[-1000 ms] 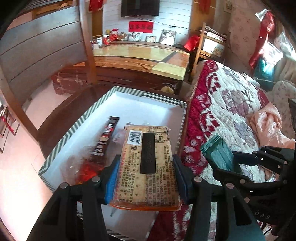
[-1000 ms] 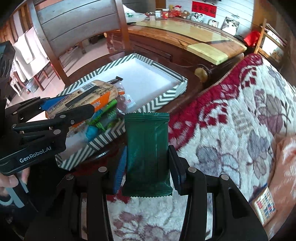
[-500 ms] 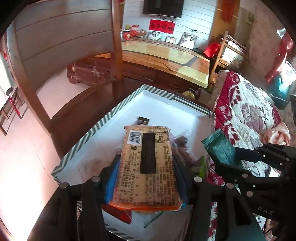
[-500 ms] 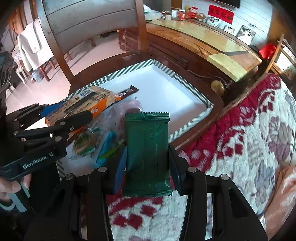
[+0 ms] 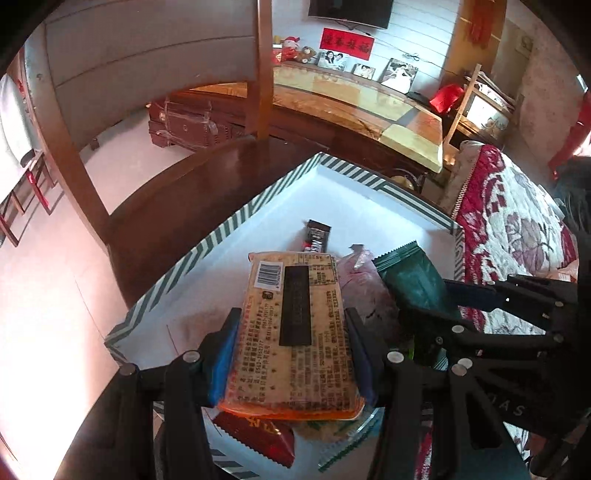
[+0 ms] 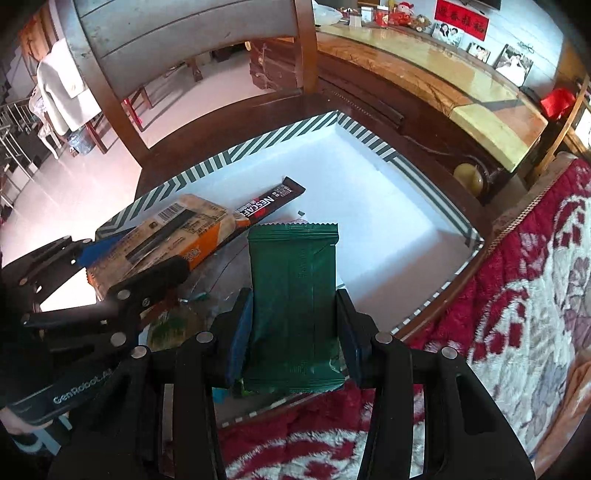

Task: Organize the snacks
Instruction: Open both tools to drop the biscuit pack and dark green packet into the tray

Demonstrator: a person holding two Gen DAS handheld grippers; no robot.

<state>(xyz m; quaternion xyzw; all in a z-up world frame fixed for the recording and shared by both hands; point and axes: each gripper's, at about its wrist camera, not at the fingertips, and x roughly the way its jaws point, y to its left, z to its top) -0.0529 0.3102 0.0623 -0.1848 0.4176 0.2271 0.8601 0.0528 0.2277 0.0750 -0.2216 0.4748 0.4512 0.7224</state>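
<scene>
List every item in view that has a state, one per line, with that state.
Left claw: shut on the cracker pack.
Right claw: shut on the green packet.
Cracker pack: held over the tray, barcode side up.
Green packet: held above the tray's near edge.
Striped tray: open, far half bare.
Nescafe stick: lying flat in the tray.

Home living room.
Wall TV (image 5: 350, 8), framed family photos (image 5: 400, 75) on a long wooden cabinet (image 5: 369, 107), red banner (image 5: 346, 43), wooden chair (image 5: 129, 74), floral blanket (image 5: 517, 221).
</scene>
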